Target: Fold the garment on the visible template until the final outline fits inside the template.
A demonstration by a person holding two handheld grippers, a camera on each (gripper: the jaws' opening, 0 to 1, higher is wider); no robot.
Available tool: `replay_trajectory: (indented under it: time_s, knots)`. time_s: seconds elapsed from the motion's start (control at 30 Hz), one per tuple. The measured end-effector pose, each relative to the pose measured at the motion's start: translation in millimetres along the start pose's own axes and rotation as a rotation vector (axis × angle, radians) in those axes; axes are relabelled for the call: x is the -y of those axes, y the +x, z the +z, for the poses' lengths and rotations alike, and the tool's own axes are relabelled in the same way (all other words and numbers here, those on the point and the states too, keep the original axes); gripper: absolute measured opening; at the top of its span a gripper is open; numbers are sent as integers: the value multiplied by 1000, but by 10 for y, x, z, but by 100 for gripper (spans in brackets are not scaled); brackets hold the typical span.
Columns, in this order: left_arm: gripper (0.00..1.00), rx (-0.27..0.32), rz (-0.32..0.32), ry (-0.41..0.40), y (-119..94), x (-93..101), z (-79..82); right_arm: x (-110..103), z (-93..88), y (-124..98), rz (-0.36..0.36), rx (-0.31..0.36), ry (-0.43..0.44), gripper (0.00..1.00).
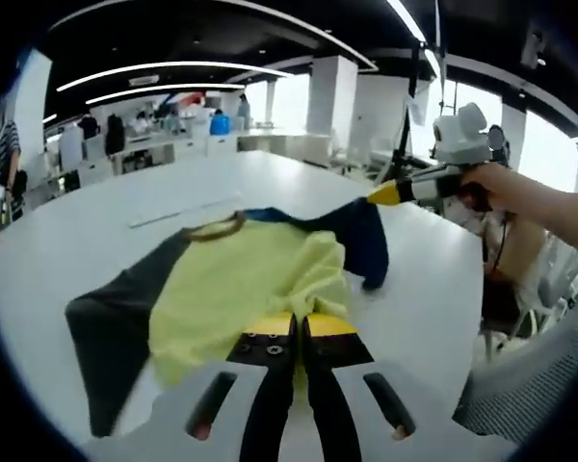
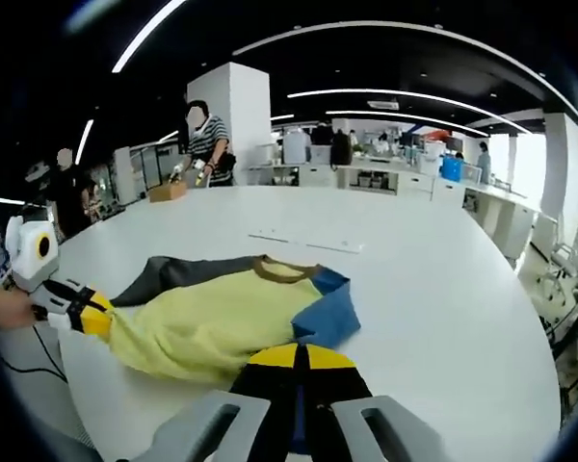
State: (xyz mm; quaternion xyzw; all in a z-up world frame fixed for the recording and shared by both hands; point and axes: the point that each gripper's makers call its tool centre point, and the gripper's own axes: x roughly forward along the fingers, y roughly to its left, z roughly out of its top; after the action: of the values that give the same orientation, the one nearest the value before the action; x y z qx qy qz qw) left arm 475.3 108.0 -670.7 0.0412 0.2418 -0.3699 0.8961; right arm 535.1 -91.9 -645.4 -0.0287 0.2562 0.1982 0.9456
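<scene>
While the garment [image 1: 250, 279] lies spread on the white table [image 1: 125, 207], both tools pinch it at opposite places. On the left of the left gripper view the dark grey sleeve [image 1: 111, 332] lies flat and free. In the middle is the yellow body [image 1: 241, 289] with a brown collar [image 1: 217, 228], and the left tool [image 1: 300, 325] has its jaws pressed together on the yellow hem. To the right, the blue sleeve [image 1: 366, 236] is lifted from the table by the right tool [image 1: 378, 195], whose tips grip its edge. In the right gripper view the right tool [image 2: 297, 358] is closed on blue cloth, and the left tool [image 2: 103, 321] holds the yellow hem at the left. I cannot make out any template outline on the table. I judge that the blue sleeve is being folded inward. To do it well, carry the sleeve low over the yellow body, keep the hem tight with the left tool, and lay the fold straight and without wrinkles before letting go
</scene>
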Motion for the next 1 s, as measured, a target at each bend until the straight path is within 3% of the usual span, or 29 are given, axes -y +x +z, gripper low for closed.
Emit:
replay_trajectory:
  time_s: [0.57, 1.0]
  knots:
    - [0, -48, -13, -45, 51, 37, -212, 620, 9, -94, -146, -17, 10, 0]
    - [0, -80, -40, -37, 36, 181, -354, 1132, -97, -53, -247, -89, -34, 0]
